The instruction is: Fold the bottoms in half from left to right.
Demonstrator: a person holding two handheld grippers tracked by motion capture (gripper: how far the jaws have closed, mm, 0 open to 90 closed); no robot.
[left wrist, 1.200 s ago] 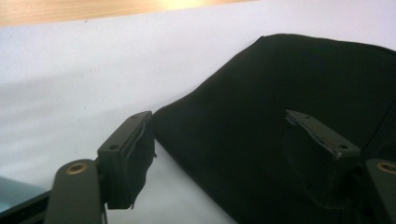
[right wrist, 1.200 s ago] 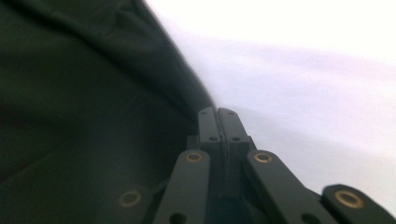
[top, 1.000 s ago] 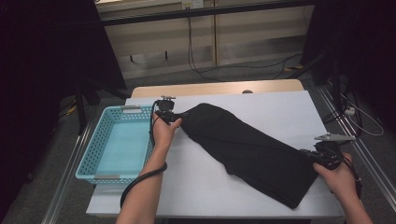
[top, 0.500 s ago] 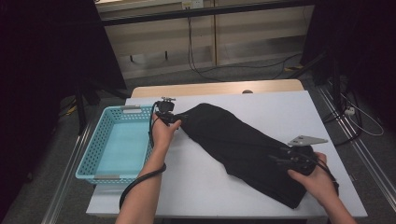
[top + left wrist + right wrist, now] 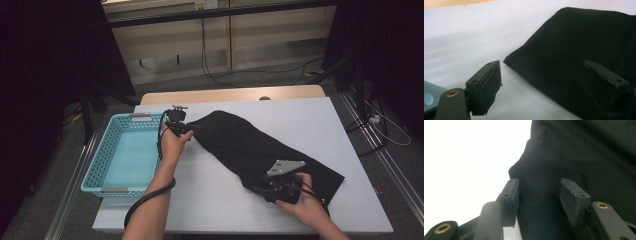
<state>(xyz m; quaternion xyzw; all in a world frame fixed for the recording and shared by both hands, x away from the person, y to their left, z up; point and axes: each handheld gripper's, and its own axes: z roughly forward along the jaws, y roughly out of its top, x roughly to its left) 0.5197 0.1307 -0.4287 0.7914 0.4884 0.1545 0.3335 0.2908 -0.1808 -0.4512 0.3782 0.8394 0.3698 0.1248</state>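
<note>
From above, your black cloth (image 5: 260, 150) lies slantwise on the table (image 5: 210, 200), beside the blue basket (image 5: 125, 160). Your left gripper (image 5: 541, 85) stands open at the cloth's corner (nothing pinched). Your right gripper (image 5: 539, 200), jaws just narrowing, straddles the cloth's edge, not yet pressing.

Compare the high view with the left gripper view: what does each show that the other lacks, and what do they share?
High view alone: the blue basket's full shape, the right gripper over the near edge of the black cloth, and both forearms. Left gripper view alone: the left gripper up close, its jaws wide apart, one over bare white table, the other over the cloth's corner, pads pressing nothing. Shared: the black cloth lying flat on the white table.
</note>
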